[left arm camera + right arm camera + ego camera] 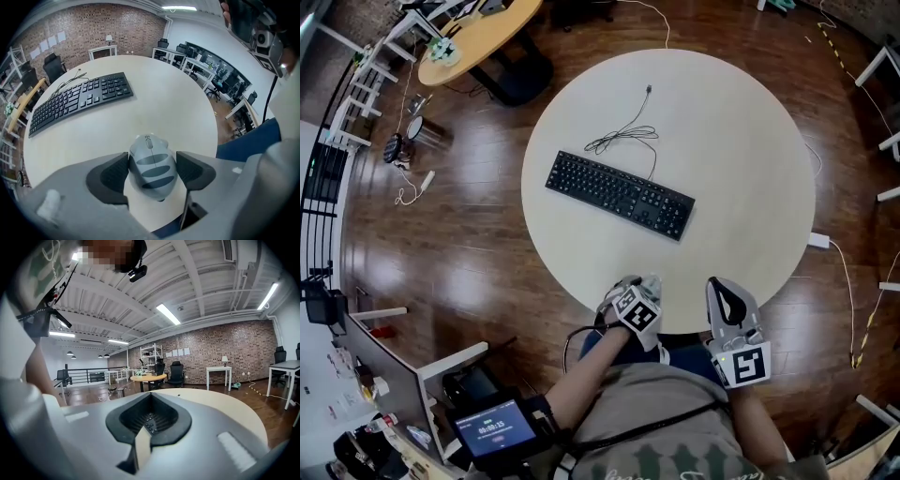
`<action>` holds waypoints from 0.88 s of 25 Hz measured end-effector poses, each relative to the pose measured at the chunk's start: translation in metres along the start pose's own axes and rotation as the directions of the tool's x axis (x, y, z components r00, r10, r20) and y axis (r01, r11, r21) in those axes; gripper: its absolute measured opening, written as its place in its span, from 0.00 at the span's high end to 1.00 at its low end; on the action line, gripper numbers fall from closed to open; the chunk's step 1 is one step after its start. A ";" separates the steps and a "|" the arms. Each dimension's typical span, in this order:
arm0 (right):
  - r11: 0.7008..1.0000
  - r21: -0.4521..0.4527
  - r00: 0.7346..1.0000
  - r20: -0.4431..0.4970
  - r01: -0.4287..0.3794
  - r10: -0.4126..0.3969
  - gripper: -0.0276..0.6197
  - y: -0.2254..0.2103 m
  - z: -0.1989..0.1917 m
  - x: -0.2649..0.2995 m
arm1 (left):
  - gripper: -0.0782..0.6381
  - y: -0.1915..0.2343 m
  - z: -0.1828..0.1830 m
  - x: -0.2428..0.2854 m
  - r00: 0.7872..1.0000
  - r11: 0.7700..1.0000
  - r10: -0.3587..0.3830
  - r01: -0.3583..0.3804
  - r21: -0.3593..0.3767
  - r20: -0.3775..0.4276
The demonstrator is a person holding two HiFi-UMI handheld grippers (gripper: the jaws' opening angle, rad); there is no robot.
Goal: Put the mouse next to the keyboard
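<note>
A grey mouse [152, 171] with dark stripes sits between the pads of my left gripper [152, 163], which is shut on it, over the near edge of the round white table [741, 169]. In the head view this gripper [639, 284] is at the table's near rim. The black keyboard [620, 195] lies at an angle in the middle of the table, well beyond the mouse, and shows up at the upper left in the left gripper view [79, 101]. My right gripper [722, 286] is to the right of the left one, shut and empty [149, 416].
The keyboard's black cable [623, 138] lies coiled behind it on the table. A white adapter [819, 241] with a cord hangs at the table's right edge. A yellow table [478, 33] stands far left on the wooden floor. A small screen [495, 427] is by the person's left arm.
</note>
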State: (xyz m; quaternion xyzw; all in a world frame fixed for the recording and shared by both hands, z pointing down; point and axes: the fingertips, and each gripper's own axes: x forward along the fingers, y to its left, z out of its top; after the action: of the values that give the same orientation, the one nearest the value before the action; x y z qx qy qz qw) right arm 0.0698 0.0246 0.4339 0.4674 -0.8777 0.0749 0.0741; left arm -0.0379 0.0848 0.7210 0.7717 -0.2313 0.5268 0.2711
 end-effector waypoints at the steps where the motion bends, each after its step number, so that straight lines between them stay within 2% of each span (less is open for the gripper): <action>1: 1.000 0.008 1.000 -0.003 -0.003 0.003 0.95 0.001 0.000 -0.001 | 0.43 -0.001 0.000 0.000 1.000 1.000 0.000 0.000 0.000 -0.002; 14: 1.000 0.000 1.000 -0.004 -0.006 0.006 0.95 -0.013 -0.008 -0.019 | 0.43 -0.027 0.008 0.006 1.000 1.000 0.011 -0.011 -0.008 -0.005; 22: 1.000 0.019 1.000 -0.026 0.015 -0.015 0.95 -0.040 -0.021 -0.038 | 0.43 -0.046 0.020 0.015 1.000 1.000 0.018 -0.018 -0.011 -0.003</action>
State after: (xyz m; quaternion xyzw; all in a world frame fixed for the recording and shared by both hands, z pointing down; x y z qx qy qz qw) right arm 0.1257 0.0374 0.4489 0.4736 -0.8724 0.0886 0.0817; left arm 0.0108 0.1052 0.7211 0.7673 -0.2408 0.5291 0.2707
